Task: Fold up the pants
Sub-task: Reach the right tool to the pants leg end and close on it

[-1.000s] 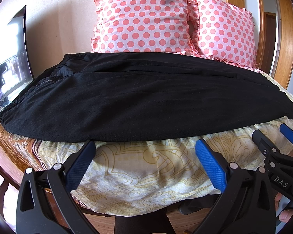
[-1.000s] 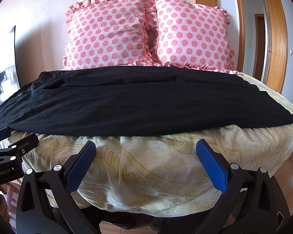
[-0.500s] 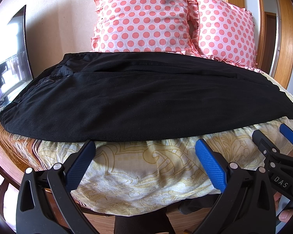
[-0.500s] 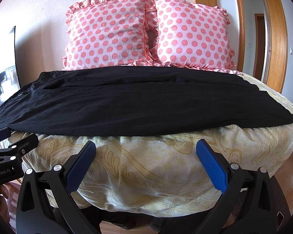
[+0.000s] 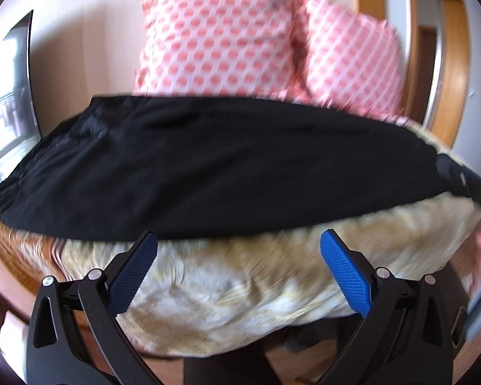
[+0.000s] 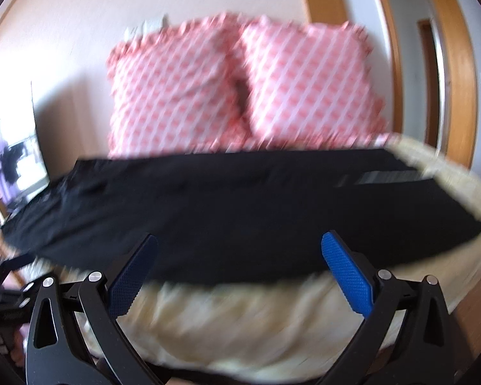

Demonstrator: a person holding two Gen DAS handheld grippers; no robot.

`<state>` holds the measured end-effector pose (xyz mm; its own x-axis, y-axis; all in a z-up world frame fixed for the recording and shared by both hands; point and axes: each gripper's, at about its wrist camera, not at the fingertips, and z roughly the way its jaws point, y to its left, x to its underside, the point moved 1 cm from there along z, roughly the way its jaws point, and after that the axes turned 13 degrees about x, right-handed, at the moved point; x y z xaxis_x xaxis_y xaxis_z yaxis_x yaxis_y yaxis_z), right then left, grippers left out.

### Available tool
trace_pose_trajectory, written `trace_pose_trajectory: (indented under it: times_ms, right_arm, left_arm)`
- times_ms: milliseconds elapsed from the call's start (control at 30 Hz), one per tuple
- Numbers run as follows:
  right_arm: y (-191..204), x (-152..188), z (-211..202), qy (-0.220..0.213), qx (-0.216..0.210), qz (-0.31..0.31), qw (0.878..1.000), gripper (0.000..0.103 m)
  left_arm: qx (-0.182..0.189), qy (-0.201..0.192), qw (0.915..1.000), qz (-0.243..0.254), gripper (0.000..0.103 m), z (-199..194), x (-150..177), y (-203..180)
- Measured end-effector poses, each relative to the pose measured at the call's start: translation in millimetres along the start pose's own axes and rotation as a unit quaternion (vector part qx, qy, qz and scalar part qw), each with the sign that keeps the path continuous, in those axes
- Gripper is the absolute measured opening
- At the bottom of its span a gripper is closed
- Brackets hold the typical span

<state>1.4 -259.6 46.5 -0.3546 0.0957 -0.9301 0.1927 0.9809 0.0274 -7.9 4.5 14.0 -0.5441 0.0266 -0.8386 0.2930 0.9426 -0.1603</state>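
Black pants (image 5: 215, 163) lie flat across the bed, waist at the left, legs to the right; they also show in the right wrist view (image 6: 227, 211). My left gripper (image 5: 239, 240) is open and empty, its blue pads just short of the pants' near edge. My right gripper (image 6: 240, 243) is open and empty, its tips over the near edge of the pants. The right gripper's body (image 5: 465, 179) shows at the right edge of the left wrist view, over the leg end. Both views are blurred by motion.
The bed has a cream patterned cover (image 5: 240, 288). Two pink polka-dot pillows (image 5: 221, 35) stand against the wall behind the pants. A dark screen (image 5: 9, 96) stands at the left. A wooden door frame (image 6: 458, 64) is at the right.
Both grippers have moved forward and up toward the pants. The right gripper has risen and swung over the leg end. Both stay open.
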Motion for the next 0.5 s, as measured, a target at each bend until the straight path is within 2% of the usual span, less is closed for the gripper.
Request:
trace_pose_trajectory:
  times_ms: [100,233,333,433,500]
  right_arm:
    - [-30.4,-49.6,15.7,-0.012,0.033,0.011,0.999,0.102]
    - [-74.2,-118.6,68.1,-0.008,0.099,0.061,0.993,0.102]
    - [-104.6,-158.6,128.8,0.021,0.176,0.077,0.981,0.102]
    - [-127.1,-178.6,191.8,0.069,0.225,0.097,0.967,0.102]
    - [-134.4,-184.0,232.2,0.103,0.262,0.1,0.954,0.099]
  left_arm:
    - [-0.002,-0.028,0.9995,0.016,0.101,-9.7,-14.9,-4.3]
    - [-0.023,-0.063,0.9975,0.021,0.101,-9.0,-38.6,0.8]
    - [-0.012,-0.071,0.9973,-0.009,0.101,-5.8,-50.3,13.1]
    - [-0.002,-0.074,0.9955,-0.06,0.101,1.8,-55.6,29.9]
    - [-0.002,-0.074,0.9943,-0.077,0.101,7.8,-56.7,40.4]
